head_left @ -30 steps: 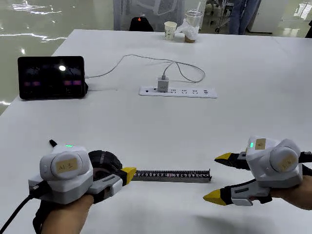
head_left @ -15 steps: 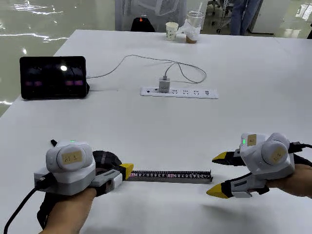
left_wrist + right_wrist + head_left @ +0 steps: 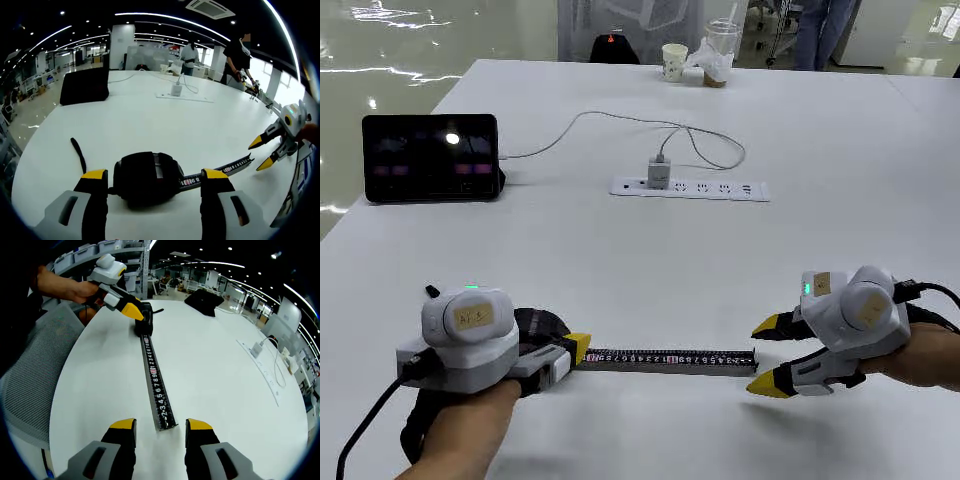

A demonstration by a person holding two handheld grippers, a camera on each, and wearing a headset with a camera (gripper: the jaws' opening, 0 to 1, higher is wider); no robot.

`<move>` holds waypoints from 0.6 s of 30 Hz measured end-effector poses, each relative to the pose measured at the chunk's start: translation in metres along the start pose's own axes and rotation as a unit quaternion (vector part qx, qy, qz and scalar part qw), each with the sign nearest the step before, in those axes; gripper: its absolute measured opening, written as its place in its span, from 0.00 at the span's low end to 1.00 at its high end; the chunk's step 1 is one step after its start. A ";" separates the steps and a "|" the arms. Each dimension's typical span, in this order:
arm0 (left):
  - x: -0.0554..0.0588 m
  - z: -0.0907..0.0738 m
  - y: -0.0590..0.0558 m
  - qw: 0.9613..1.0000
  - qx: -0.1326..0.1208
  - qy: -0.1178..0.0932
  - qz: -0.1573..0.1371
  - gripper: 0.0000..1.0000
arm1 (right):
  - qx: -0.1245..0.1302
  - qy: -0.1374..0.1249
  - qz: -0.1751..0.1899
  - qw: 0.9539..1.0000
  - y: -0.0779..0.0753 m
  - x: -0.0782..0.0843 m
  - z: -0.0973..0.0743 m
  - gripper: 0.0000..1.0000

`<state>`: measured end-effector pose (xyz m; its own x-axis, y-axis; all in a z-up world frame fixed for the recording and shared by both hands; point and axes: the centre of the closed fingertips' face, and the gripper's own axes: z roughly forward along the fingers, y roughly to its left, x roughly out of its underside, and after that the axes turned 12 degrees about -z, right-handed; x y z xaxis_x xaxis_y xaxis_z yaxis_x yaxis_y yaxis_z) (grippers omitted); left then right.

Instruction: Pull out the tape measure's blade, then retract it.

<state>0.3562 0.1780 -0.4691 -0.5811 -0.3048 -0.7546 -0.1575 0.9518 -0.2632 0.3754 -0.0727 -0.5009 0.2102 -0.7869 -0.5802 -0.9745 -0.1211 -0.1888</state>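
left gripper: low at the near left of the surface; person's hand under it
left fingers: closed in on either side of the black tape measure; the case sits between the yellow tips, gripped as far as the left gripper view shows
tape measure: case flat on the surface between the left fingers; black wrist strap lies loose on the surface beside it
blade: pulled out of the case; lies flat and straight on the surface, running from the left gripper towards the right one; numbers face up
right gripper: near right of the surface, pointed back at the left gripper
right fingers: apart; nothing held; blade's end hook lies just ahead of the gap between the two yellow tips; can't tell if either tip touches it
tablet: propped upright at the far left; screen dark with a few glints
power strip: white, mid surface, well beyond the blade; white charger plugged in; cable loops from it to the tablet
paper cup: far edge of the surface, next to a clear cup with a straw
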 end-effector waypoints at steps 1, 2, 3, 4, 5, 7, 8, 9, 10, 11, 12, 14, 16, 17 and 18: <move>0.000 0.001 0.000 1.000 -0.001 0.001 -0.001 0.71 | -0.001 0.001 -0.001 1.000 0.000 0.000 0.001 0.36; 0.001 0.002 0.001 1.000 -0.002 0.003 -0.003 0.70 | -0.003 0.003 -0.005 1.000 -0.001 0.001 0.002 0.35; 0.001 0.002 0.002 1.000 -0.003 0.003 -0.005 0.69 | -0.004 0.004 -0.008 1.000 -0.001 0.001 0.002 0.34; 0.001 0.003 0.002 1.000 -0.003 0.005 -0.007 0.69 | -0.005 0.005 -0.009 1.000 -0.002 0.001 0.003 0.34; 0.001 0.003 0.002 1.000 -0.004 0.006 -0.008 0.68 | -0.008 0.006 -0.010 1.000 -0.002 0.002 0.004 0.33; 0.002 0.004 0.003 1.000 -0.006 0.008 -0.009 0.67 | -0.013 0.011 -0.018 1.000 -0.003 0.003 0.006 0.31; 0.002 0.004 0.004 1.000 -0.006 0.008 -0.010 0.67 | -0.014 0.012 -0.018 1.000 -0.003 0.004 0.006 0.30; 0.003 0.005 0.003 1.000 -0.005 0.010 -0.012 0.67 | -0.017 0.015 -0.019 1.000 -0.003 0.005 0.007 0.29; 0.003 0.005 0.004 1.000 -0.006 0.010 -0.013 0.67 | -0.020 0.017 -0.021 0.999 -0.004 0.006 0.008 0.29; 0.003 0.005 0.004 1.000 -0.007 0.010 -0.012 0.67 | -0.021 0.019 -0.023 0.999 -0.004 0.007 0.009 0.28; 0.003 0.006 0.004 1.000 -0.008 0.010 -0.013 0.66 | -0.023 0.020 -0.025 0.999 -0.004 0.008 0.009 0.27; 0.002 0.007 0.004 1.000 -0.008 0.010 -0.015 0.66 | -0.026 0.021 -0.026 0.999 -0.004 0.008 0.009 0.26; 0.002 0.007 0.005 1.000 -0.010 0.010 -0.017 0.65 | -0.029 0.022 -0.028 0.999 -0.004 0.008 0.010 0.24; 0.003 0.008 0.005 1.000 -0.009 0.012 -0.019 0.64 | -0.032 0.024 -0.029 0.999 -0.004 0.009 0.011 0.23; 0.003 0.008 0.005 1.000 -0.009 0.012 -0.020 0.64 | -0.032 0.024 -0.029 0.999 -0.004 0.009 0.011 0.22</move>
<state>0.3606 0.1816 -0.4775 -0.5939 -0.3412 -0.7287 -0.1951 0.9397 -0.2809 0.3820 -0.0726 -0.5146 0.2647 -0.8054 -0.5303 -0.9639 -0.2050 -0.1698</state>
